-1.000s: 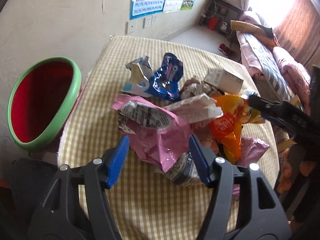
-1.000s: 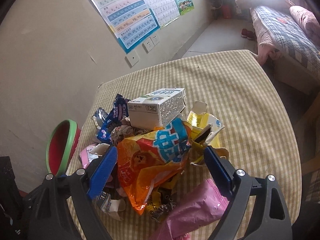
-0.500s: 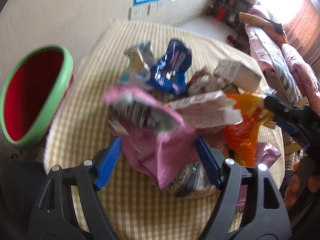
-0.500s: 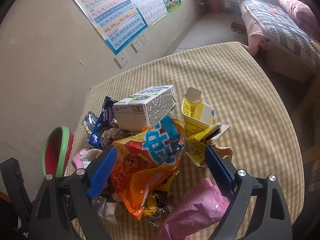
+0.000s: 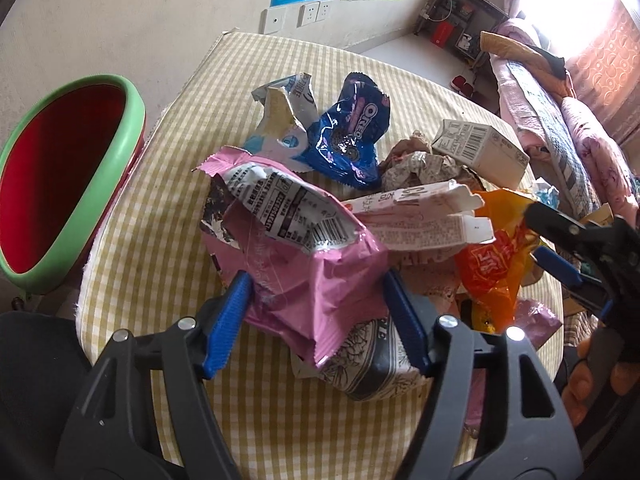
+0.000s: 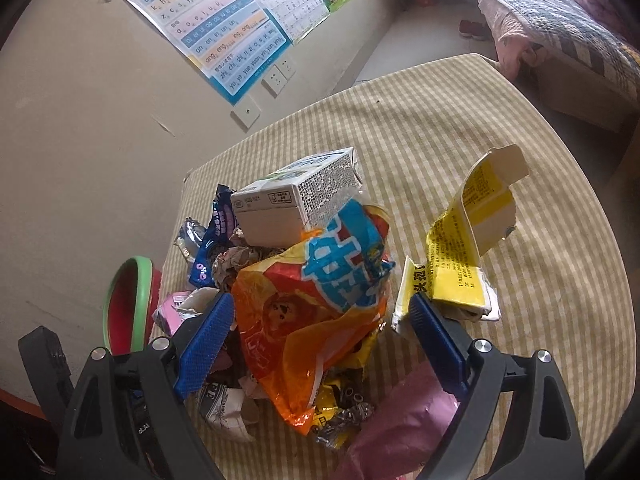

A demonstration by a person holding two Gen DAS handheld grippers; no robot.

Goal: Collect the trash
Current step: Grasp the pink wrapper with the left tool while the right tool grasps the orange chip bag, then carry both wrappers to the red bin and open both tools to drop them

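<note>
Jaws on the left gripper [image 5: 318, 320] have just been closing in on the crumpled pink wrapper [image 5: 308, 268], and now both blue pads press its sides, so I'd call that a grab on the near edge of the pile. Right gripper [image 6: 316, 340] hangs released around the orange snack bag [image 6: 312, 320], gripping nothing. Next stop is probably the green-rimmed bin [image 5: 64, 184] off the table's left edge.
</note>
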